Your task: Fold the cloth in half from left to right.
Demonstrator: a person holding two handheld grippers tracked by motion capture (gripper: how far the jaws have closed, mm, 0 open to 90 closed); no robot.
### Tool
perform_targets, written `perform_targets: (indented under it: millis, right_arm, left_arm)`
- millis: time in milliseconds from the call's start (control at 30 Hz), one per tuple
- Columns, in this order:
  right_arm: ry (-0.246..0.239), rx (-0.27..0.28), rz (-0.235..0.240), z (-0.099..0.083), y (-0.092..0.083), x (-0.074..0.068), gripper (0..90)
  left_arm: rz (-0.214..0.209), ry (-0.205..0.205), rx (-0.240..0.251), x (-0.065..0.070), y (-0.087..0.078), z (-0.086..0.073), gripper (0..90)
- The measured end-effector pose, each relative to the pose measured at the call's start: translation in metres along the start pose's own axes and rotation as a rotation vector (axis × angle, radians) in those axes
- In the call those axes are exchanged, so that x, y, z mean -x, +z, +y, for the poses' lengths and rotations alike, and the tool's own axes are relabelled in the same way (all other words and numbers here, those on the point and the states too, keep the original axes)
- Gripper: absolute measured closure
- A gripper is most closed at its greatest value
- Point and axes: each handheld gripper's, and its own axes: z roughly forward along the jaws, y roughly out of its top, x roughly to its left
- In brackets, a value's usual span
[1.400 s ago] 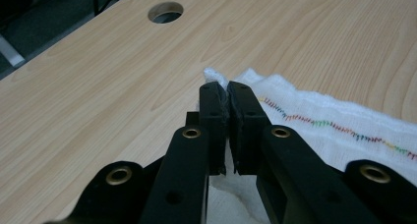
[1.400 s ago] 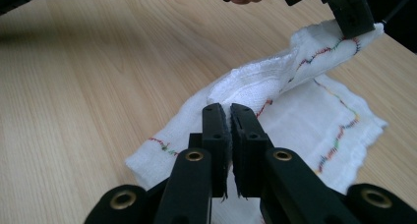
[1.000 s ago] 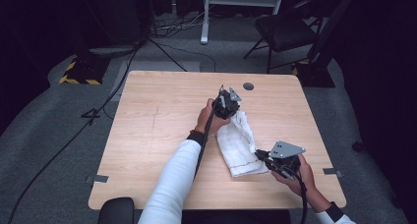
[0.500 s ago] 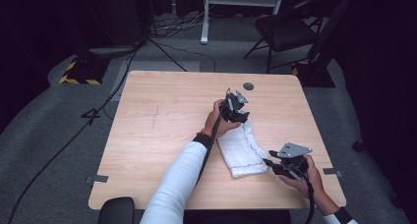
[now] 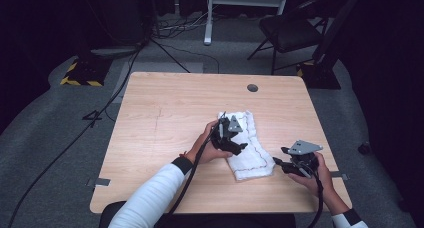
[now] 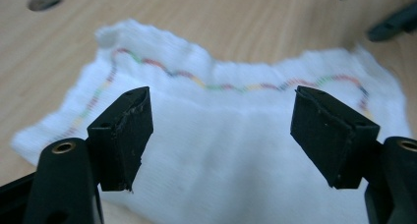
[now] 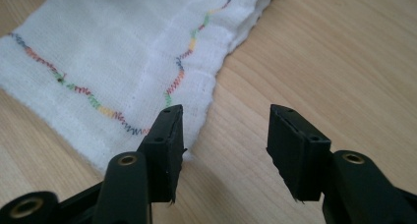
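Folded white cloth lies flat on the bench. Left gripper hovers over it, fingers just spread, nothing between them. Right gripper sits at the cloth's corner, fingers just parted, bare wood between.

Overhead view; gripper views near cloth

The wooden table carried a folded white cloth with colourful zigzag stitching — it lay flat, near the right edge.
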Motion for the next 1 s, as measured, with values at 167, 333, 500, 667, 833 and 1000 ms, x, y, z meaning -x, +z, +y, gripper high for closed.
perform_targets:
  millis: [167, 333, 500, 667, 833, 1000]
  right_arm:
    - [-0.022, -0.049, 0.02, -0.005, 0.01, 0.001, 49.0]
    - [-0.027, -0.07, 0.035, -0.01, 0.015, 0.003, 49.2]
    - [-0.034, -0.09, 0.058, -0.013, 0.018, 0.002, 49.1]
    - [-0.018, -0.081, 0.112, -0.013, 0.018, -0.002, 49.5]
    - [-0.061, -0.086, 0.146, -0.008, 0.018, -0.02, 49.1]
    - [-0.095, -0.086, 0.183, -0.002, 0.019, -0.04, 47.7]
  left_arm:
    - [-0.061, 0.05, -0.043, 0.025, -0.001, -0.01, 24.4]
    - [-0.088, 0.094, -0.091, 0.042, 0.004, -0.023, 24.4]
    - [-0.091, 0.101, -0.133, 0.045, 0.005, -0.034, 24.6]
    - [-0.091, 0.099, -0.147, 0.042, -0.001, -0.043, 24.5]
    - [-0.085, 0.087, -0.147, 0.04, -0.013, -0.056, 24.8]
    - [-0.082, 0.061, -0.146, 0.041, -0.026, -0.069, 24.8]
